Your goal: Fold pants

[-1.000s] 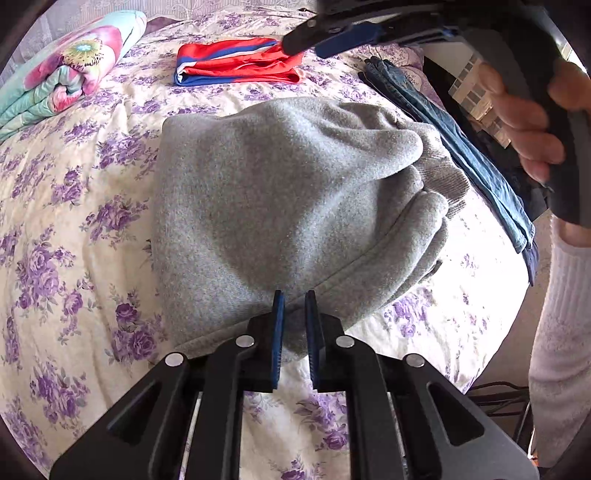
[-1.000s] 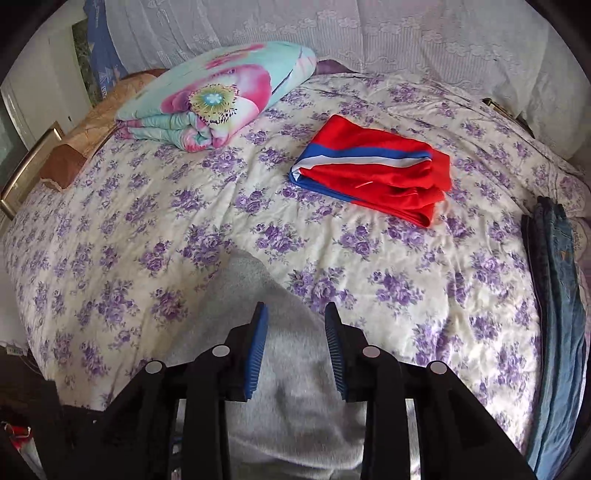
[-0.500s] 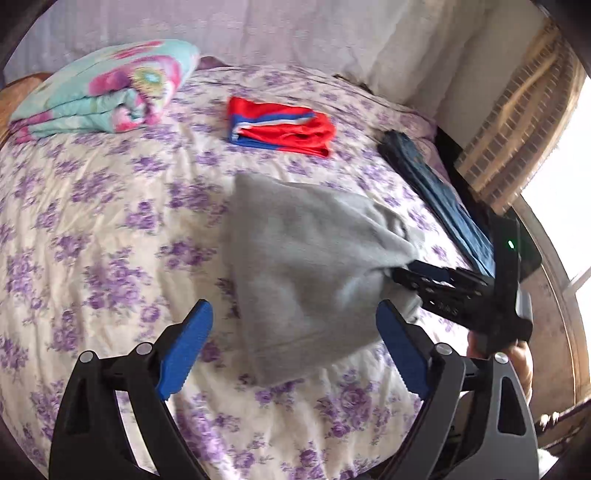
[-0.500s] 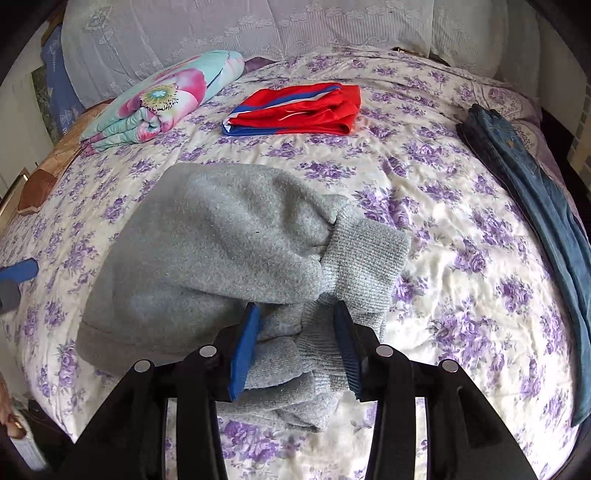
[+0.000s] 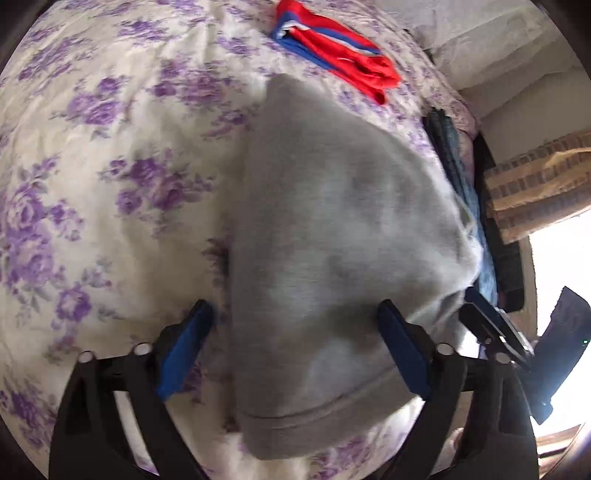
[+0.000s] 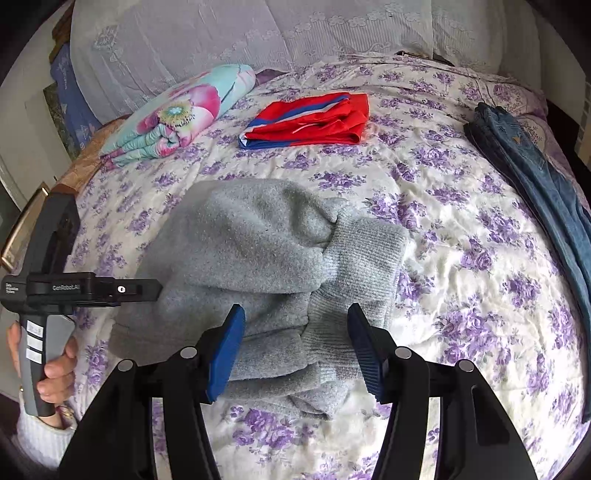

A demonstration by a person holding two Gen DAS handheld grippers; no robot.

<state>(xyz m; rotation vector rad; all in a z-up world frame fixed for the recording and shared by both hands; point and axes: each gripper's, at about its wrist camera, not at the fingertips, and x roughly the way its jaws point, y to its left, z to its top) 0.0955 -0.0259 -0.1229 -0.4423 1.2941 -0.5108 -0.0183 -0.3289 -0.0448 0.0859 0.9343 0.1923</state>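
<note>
Grey sweatpants [image 6: 258, 258] lie folded into a thick bundle on the bed [image 6: 461, 240], approx mid-quilt toward its near edge, ribbed cuffs [image 6: 362, 258] bunched at the right end of the pants in the right wrist view. Right claw [image 6: 295, 347] hangs over that cuff end, jaws apart and opening, blue pads either side of the knit w/o pressing on it, so nothing gripped. Left claw [image 5: 295, 350] sits at the opposite, hemmed end of the pants; jaws wide but closing, grey fabric between the pads, pads not seen squeezing it, view blurred. Left hand [image 6: 55, 373] w/ white sleeve holds the left claw's handle, just left of the pants in the right wrist view. Beyond the pants, toward the headboard: red/blue/white folded garment [image 6: 306, 118]. Left of that, far from the pants: rolled floral blanket [image 6: 177, 114]. Right of the pants, well apart, along the bed edge: dark blue jeans [image 6: 535, 177] laid out long. White lace pillows [image 6: 258, 33] behind everything.
</note>
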